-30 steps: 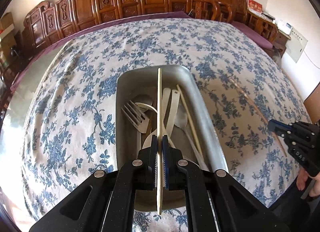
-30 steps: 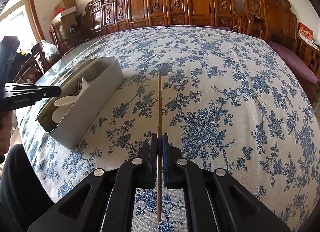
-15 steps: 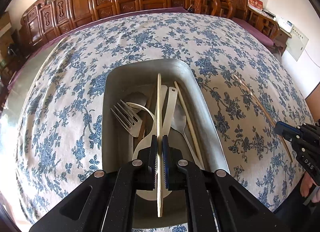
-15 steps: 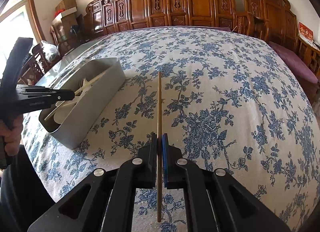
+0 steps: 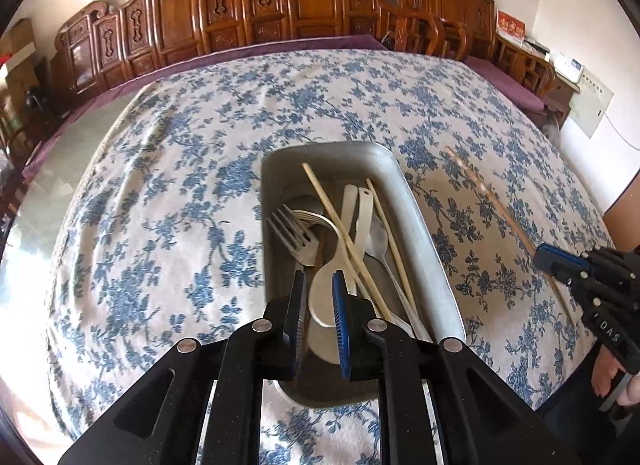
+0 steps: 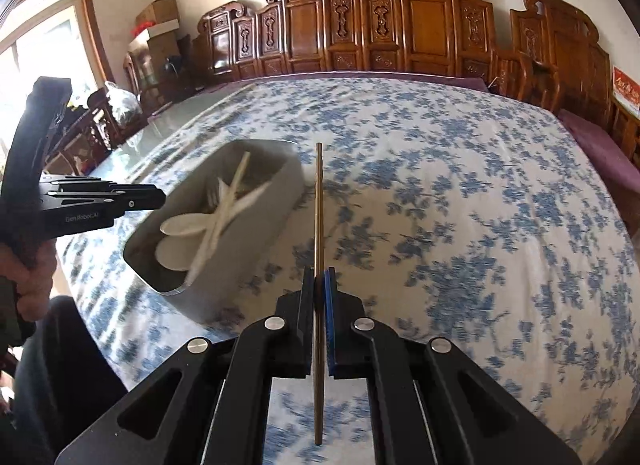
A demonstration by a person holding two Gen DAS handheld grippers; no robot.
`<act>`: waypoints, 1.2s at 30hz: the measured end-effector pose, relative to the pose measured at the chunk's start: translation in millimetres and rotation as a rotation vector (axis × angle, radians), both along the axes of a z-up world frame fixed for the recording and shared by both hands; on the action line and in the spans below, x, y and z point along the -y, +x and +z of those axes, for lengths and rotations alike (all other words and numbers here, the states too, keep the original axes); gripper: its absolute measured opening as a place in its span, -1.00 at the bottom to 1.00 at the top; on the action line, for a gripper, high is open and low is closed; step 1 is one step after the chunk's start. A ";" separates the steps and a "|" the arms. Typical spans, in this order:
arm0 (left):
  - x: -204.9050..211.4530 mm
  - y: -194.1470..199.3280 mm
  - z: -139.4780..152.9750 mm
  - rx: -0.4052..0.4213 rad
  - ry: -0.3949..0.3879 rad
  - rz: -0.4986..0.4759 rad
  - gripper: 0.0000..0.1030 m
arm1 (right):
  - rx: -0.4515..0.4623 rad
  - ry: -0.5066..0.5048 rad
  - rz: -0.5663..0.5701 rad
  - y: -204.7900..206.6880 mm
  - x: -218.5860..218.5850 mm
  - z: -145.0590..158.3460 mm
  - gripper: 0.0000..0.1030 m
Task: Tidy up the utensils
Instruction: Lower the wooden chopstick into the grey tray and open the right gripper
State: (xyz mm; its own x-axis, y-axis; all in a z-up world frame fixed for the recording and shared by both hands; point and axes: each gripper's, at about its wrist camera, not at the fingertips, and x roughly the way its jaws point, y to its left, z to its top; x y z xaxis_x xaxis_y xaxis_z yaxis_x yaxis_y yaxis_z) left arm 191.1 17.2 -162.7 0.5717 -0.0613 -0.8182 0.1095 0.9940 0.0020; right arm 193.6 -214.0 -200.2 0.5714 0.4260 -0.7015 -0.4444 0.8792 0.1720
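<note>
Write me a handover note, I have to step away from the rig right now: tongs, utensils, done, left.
Left tongs: open, have just been opening, nothing between them, over the metal tray.
Right tongs: shut on a brown chopstick, lifted off the floral cloth.
Done: pale chopstick lies in the tray with fork and spoons.
Left: put the brown chopstick in the tray.

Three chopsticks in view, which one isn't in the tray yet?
The darker chopstick clamped in the right gripper, held above the tablecloth. The two pale chopsticks lie inside the metal tray.
</note>
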 end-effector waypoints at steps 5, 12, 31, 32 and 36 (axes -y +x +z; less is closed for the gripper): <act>-8.6 -6.7 9.3 0.019 -0.009 0.010 -0.76 | -0.005 0.026 0.022 -1.8 -24.9 2.8 -0.88; -22.7 -12.4 19.0 0.045 -0.020 0.030 -0.73 | -0.007 0.037 0.063 4.5 -54.5 12.0 -0.88; -63.2 -20.8 8.0 0.024 -0.053 0.100 -0.64 | -0.079 0.042 0.105 41.7 -124.0 10.1 -0.88; -64.1 -21.8 6.6 0.022 -0.056 0.102 -0.64 | -0.088 0.036 0.095 44.1 -126.6 7.3 -0.88; -66.8 -25.3 4.3 0.021 -0.061 0.105 -0.64 | -0.123 0.030 0.063 49.8 -131.3 -1.9 -0.88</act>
